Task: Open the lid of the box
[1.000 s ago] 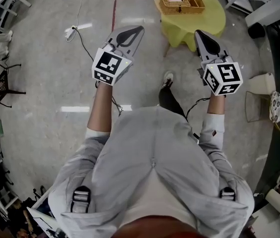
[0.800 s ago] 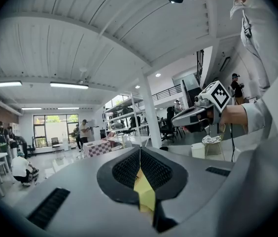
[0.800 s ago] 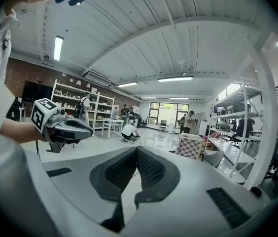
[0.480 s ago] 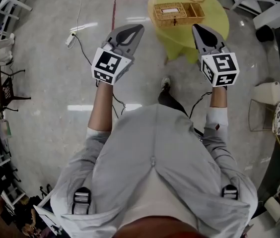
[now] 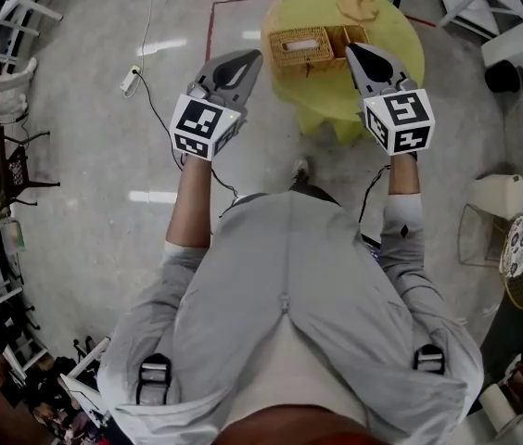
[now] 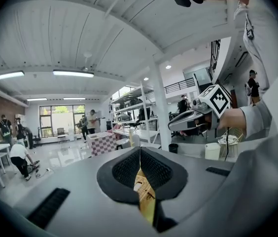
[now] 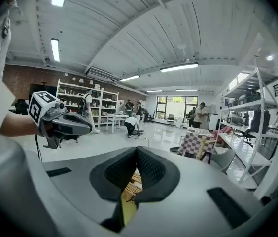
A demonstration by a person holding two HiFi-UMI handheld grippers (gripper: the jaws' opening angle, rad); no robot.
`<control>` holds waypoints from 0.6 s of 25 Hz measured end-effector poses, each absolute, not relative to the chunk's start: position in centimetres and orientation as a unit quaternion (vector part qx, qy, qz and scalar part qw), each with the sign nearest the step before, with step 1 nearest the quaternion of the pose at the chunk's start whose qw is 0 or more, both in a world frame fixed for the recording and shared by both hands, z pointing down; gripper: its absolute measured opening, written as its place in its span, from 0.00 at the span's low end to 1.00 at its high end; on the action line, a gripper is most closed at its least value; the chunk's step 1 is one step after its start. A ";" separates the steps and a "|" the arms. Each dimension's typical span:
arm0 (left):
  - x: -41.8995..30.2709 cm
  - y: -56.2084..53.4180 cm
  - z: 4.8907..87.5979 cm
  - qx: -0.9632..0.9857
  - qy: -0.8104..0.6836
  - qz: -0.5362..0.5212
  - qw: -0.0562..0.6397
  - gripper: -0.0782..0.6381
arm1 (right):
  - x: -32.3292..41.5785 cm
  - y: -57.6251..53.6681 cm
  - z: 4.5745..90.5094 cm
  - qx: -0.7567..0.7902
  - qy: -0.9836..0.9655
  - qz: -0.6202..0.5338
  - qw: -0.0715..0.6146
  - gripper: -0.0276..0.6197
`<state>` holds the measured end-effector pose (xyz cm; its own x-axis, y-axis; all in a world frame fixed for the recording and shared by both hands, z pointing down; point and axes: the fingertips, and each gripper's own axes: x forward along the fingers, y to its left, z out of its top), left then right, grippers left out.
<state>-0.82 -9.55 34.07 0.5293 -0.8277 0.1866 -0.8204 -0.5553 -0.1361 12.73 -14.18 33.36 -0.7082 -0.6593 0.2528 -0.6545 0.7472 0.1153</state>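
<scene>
A wicker box [image 5: 310,46] with a flat lid sits on a round yellow table [image 5: 387,17] at the top of the head view. My left gripper [image 5: 248,57] is held in the air left of the table, its jaws shut with nothing between them. My right gripper [image 5: 350,50] hovers at the box's right end, also shut and empty. In the left gripper view the closed jaws [image 6: 140,150] hide most of the table, and the right gripper [image 6: 198,118] shows beside them. In the right gripper view a strip of the wicker box [image 7: 135,179] shows below the closed jaws [image 7: 137,150].
A wooden object [image 5: 358,2] lies on the table behind the box. A power strip with cable [image 5: 131,81] and a red tape line [image 5: 212,21] mark the floor at left. A white bin [image 5: 495,197] stands at right. Shelves, tables and people fill the room beyond.
The table and box have come closer in the head view. Both grippers moved forward; the right one now reaches over the table beside the box. The jaws stayed shut.
</scene>
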 end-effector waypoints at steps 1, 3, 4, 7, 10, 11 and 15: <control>-0.6 -10.2 34.3 -0.872 0.475 -0.118 0.013 0.15 | 13.0 -14.8 33.8 0.353 -0.925 -0.003 0.141 0.08; -0.2 -11.4 34.8 -0.868 0.482 -0.122 0.007 0.15 | 13.4 -15.9 34.7 0.347 -0.927 0.008 0.143 0.08; -0.1 -11.9 35.1 -0.866 0.484 -0.125 0.004 0.15 | 13.5 -16.4 35.1 0.344 -0.928 0.013 0.145 0.08; -0.2 -13.1 36.0 -0.861 0.490 -0.136 -0.007 0.15 | 13.4 -17.7 36.6 0.334 -0.930 0.027 0.152 0.08; -0.3 -14.1 37.1 -0.857 0.495 -0.142 -0.015 0.15 | 13.2 -18.7 38.5 0.324 -0.931 0.039 0.162 0.08; -0.4 -14.4 37.5 -0.856 0.497 -0.144 -0.018 0.15 | 13.1 -18.9 39.2 0.323 -0.931 0.043 0.167 0.08; -1.8 -15.6 39.3 -0.850 0.504 -0.150 -0.043 0.15 | 11.9 -19.6 41.8 0.320 -0.927 0.067 0.182 0.08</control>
